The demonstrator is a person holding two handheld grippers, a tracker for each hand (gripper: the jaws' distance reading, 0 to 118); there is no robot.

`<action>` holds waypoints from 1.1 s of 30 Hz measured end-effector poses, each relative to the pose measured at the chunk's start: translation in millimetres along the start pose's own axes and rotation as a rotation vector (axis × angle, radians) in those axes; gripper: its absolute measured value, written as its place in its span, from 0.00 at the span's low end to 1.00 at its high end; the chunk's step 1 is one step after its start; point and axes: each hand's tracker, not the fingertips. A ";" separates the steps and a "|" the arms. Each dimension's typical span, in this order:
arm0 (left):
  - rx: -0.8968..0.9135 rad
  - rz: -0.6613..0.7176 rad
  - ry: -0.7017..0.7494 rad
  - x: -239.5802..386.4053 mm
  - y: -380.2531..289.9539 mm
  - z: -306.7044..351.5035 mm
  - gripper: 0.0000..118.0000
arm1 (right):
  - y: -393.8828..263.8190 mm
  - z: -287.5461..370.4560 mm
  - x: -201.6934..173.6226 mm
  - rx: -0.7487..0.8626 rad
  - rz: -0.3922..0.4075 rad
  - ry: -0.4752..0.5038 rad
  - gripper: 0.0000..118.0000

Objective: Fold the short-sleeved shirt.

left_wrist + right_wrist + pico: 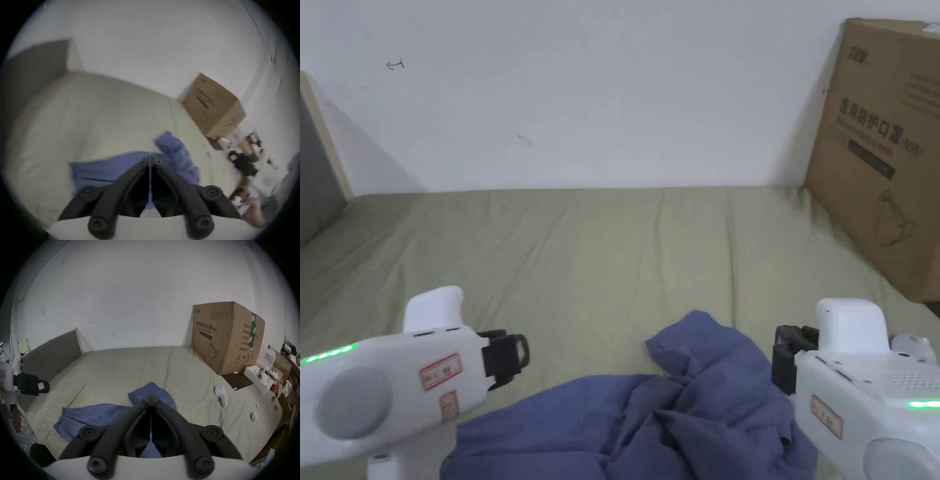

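Even, diffuse indoor light, moderately dim, with soft shadows beside the cardboard box (887,156) and headboard (52,353). Both gripper views show fisheye curvature and dark circular vignetting. Left gripper view is motion-blurred throughout; right gripper view and head view are sharp.

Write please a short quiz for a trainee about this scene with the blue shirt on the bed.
1. True or false: the blue shirt lies flat and neatly spread on the bed.
2. The cardboard box stands on which side in the head view? A) left B) right C) centre
3. Fill in: the jaws of the left gripper and the right gripper are both ____.

Key: 1 false, it is crumpled; 2 B; 3 shut, holding nothing.
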 end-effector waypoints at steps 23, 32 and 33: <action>-0.578 0.079 0.217 -137.2 -69.2 -167.4 0.77 | -10.8 -65.0 6.2 -0.146 -0.020 -0.013 0.00; -0.288 -0.065 0.123 -103.1 -57.6 -70.0 0.05 | 0.6 -233.5 72.4 -0.500 -0.119 0.017 0.14; -0.275 -0.022 0.109 -107.8 -54.5 -61.9 0.05 | -2.9 -254.0 81.0 -0.580 -0.140 0.022 0.49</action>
